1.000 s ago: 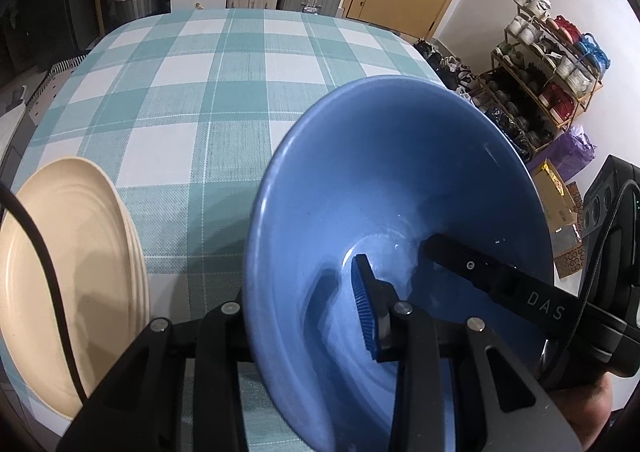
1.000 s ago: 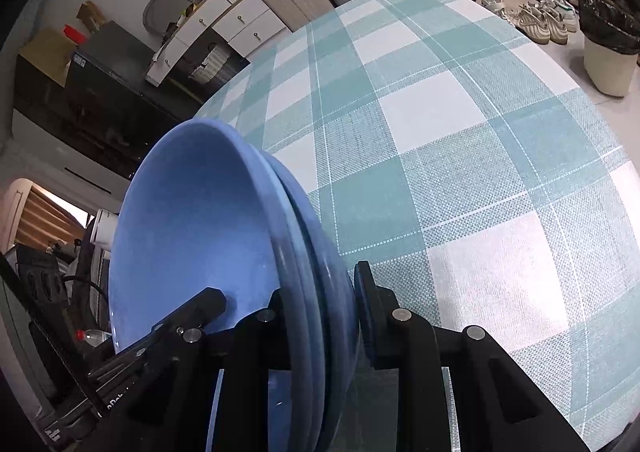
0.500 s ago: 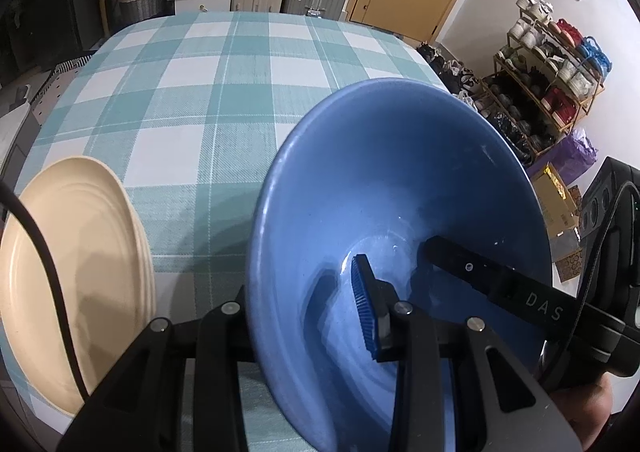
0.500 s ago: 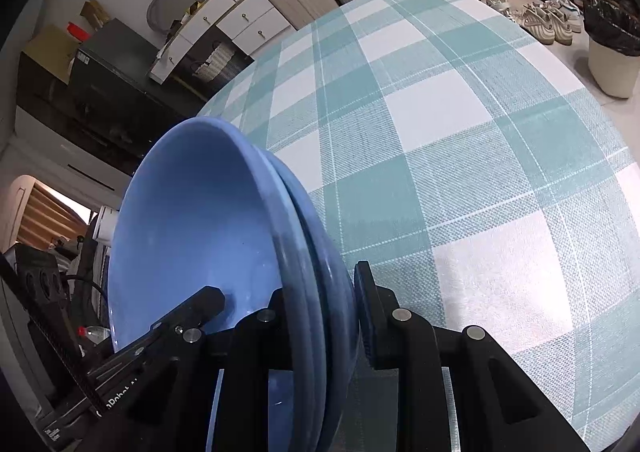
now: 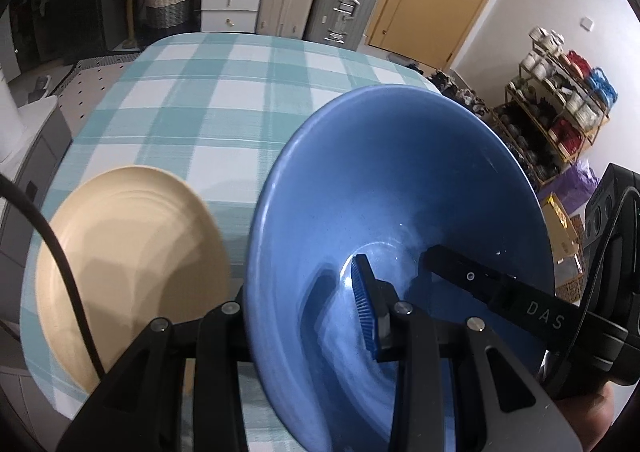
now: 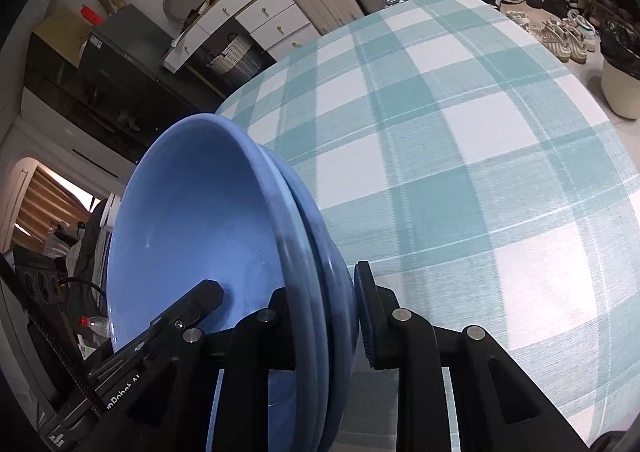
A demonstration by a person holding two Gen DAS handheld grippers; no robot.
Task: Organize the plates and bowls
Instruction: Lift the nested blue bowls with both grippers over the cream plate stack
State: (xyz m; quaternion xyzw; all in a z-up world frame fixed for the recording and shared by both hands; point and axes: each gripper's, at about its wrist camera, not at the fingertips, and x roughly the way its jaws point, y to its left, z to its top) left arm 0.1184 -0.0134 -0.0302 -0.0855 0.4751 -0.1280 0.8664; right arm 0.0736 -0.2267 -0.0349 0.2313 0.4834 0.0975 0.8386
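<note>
1. We hold a stack of glossy blue ceramic bowls (image 5: 400,211) with both tools at once, lifted clear of the teal-and-white checked tablecloth (image 5: 224,99).
2. Our left gripper (image 5: 304,292) pinches the near rim of the stack, one finger inside the top bowl and the other outside the wall.
3. Our right gripper (image 6: 320,300) clamps the opposite rim in the same way; its view shows at least three nested rims between the jaws.
4. A cream round plate (image 5: 128,260) lies flat on the cloth just beside the stack, on its left.
5. We judge the step in hand to be carrying the gathered bowls to their resting place.
6. The next move calls for level, matched lowering onto bare cloth near the plate, then letting both sides go together so the stack does not tip or slide.
</note>
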